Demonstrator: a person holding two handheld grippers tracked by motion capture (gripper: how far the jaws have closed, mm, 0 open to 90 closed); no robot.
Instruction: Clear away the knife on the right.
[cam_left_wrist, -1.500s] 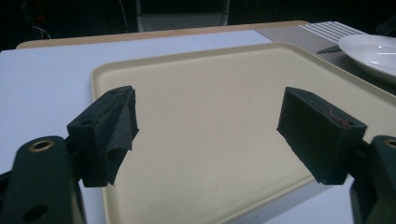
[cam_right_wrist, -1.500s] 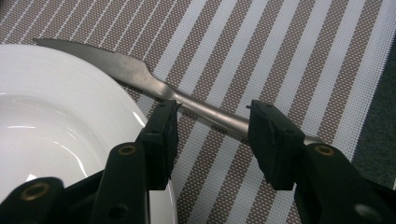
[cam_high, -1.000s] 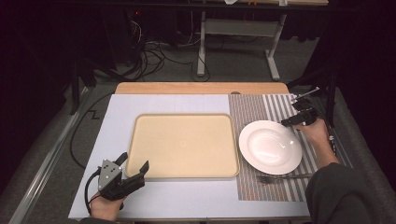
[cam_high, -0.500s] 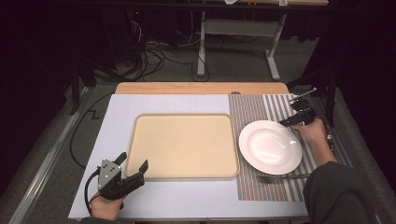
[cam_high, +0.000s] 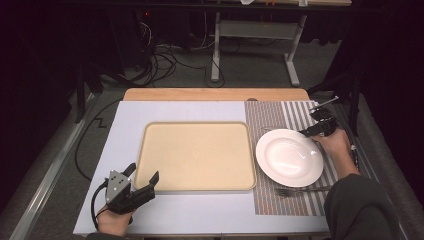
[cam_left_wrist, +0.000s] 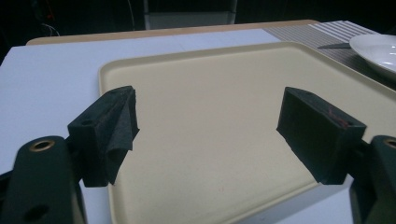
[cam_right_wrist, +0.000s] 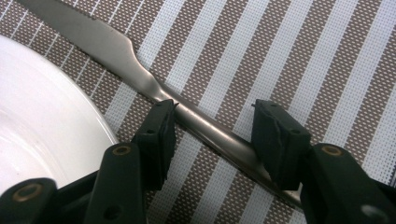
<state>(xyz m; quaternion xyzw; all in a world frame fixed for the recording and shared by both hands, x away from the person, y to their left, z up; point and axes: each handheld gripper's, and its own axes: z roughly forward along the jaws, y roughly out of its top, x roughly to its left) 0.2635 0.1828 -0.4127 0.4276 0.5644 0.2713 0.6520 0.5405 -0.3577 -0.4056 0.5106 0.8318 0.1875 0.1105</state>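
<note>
Knife: plain steel, slim handle, lying on striped mat just beside white plate. Right gripper straddling handle, jaws just closing, not yet pressing. Left gripper gaping wide, holding nothing, over tray.

The right gripper has just been closing its jaws a little, and the knife handle lies between them on the striped placemat, beside the white plate. One pad is at the handle's edge; the other stands just off it. The right hand has barely shifted near the surface's right edge.
</note>
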